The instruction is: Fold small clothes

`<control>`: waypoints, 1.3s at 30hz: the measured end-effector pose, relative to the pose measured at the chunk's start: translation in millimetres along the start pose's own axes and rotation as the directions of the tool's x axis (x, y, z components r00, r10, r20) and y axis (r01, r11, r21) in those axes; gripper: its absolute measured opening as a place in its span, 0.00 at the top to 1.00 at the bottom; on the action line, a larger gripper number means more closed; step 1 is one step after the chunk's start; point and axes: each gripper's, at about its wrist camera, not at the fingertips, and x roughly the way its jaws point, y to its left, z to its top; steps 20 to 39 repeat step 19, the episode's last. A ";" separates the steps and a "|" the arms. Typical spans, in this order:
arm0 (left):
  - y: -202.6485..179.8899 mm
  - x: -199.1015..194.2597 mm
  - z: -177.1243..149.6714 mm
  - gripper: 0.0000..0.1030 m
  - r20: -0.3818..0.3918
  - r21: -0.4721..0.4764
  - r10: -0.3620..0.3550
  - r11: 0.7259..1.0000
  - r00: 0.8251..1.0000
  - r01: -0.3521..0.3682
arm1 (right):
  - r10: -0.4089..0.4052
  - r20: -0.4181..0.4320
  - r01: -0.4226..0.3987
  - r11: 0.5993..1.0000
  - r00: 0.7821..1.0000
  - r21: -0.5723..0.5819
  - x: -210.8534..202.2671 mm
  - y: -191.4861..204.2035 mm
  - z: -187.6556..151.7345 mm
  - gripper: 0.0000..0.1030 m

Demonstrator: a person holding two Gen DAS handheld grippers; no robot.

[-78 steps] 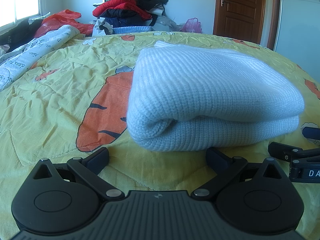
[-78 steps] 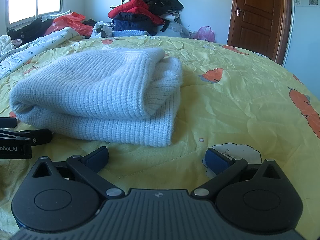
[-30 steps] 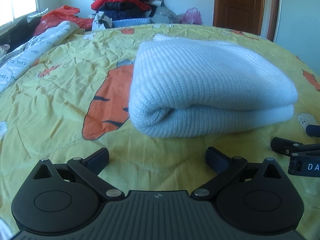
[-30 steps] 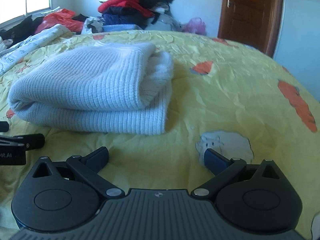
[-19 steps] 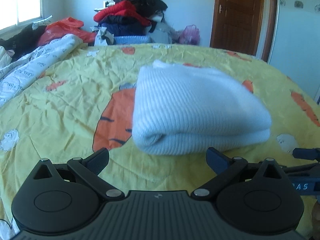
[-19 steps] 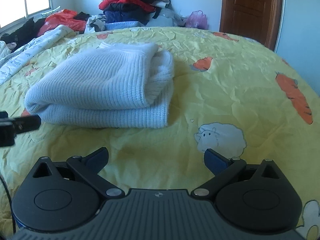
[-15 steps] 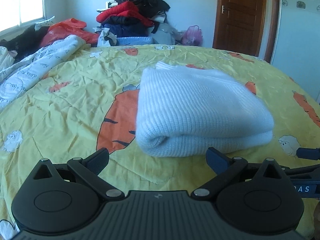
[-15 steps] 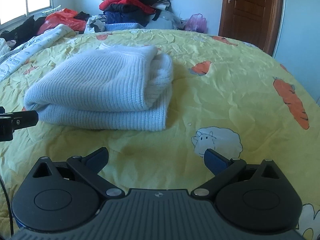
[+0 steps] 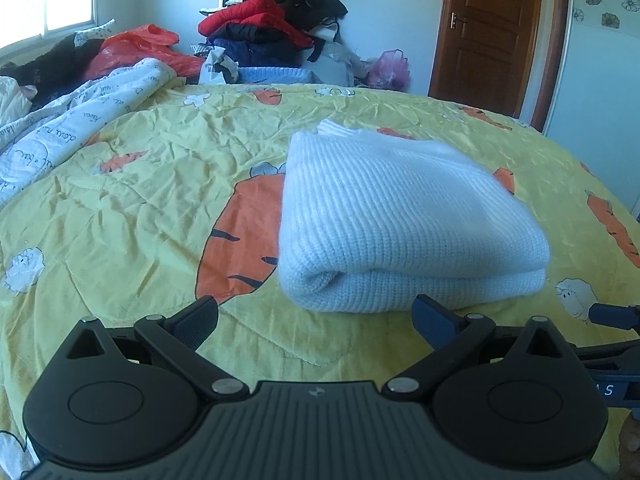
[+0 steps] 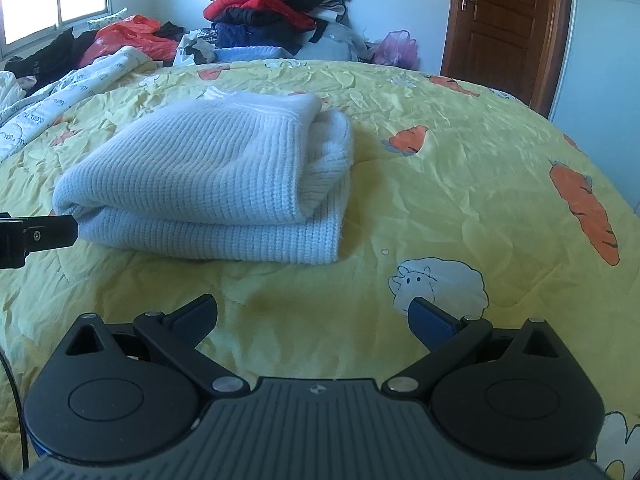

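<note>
A pale blue-white knitted sweater lies folded in a thick bundle on the yellow carrot-print bedspread. It also shows in the right wrist view, left of centre. My left gripper is open and empty, a short way in front of the bundle's near edge. My right gripper is open and empty, over bare bedspread to the front right of the sweater. Neither gripper touches the sweater.
A white printed quilt lies along the bed's left side. A pile of red, black and blue clothes stands at the back. A brown door is at the back right. The left gripper's finger shows at the right view's left edge.
Both grippers have pulled back from the folded sweater and risen a little, so it sits farther away in both views. The sweater has not moved. Both grippers stay open.
</note>
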 end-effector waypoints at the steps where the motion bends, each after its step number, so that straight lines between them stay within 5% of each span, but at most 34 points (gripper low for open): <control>1: -0.1 -0.2 0.0 0.00 0.001 0.002 -0.001 1.000 1.000 0.001 | 0.000 0.000 0.000 1.000 1.000 0.000 -0.1 0.0 0.0 0.00; 6: -0.8 -5.0 -1.7 0.00 0.031 0.005 -0.030 1.000 0.999 0.030 | 0.001 -0.001 -0.001 1.000 1.000 0.004 -0.5 0.5 -0.2 0.00; 12: -2.2 -18.3 -4.1 0.00 0.128 0.004 0.031 0.999 0.991 -0.032 | -0.005 0.004 0.005 1.000 1.000 -0.001 -1.4 0.5 -0.8 0.00; 17: 3.1 -21.8 -5.7 0.00 0.121 0.002 0.036 0.999 0.992 -0.037 | 0.000 0.004 0.000 1.000 1.000 0.008 -2.7 -1.8 -0.2 0.00; 19: 7.4 -25.9 -8.6 0.00 0.111 0.013 -0.027 1.000 0.993 0.026 | 0.006 0.010 -0.006 1.000 1.000 0.016 -5.2 -3.5 0.5 0.00; 39: 7.4 -25.9 -8.6 0.00 0.111 0.013 -0.027 1.000 0.993 0.026 | 0.006 0.010 -0.006 1.000 1.000 0.016 -5.2 -3.5 0.5 0.00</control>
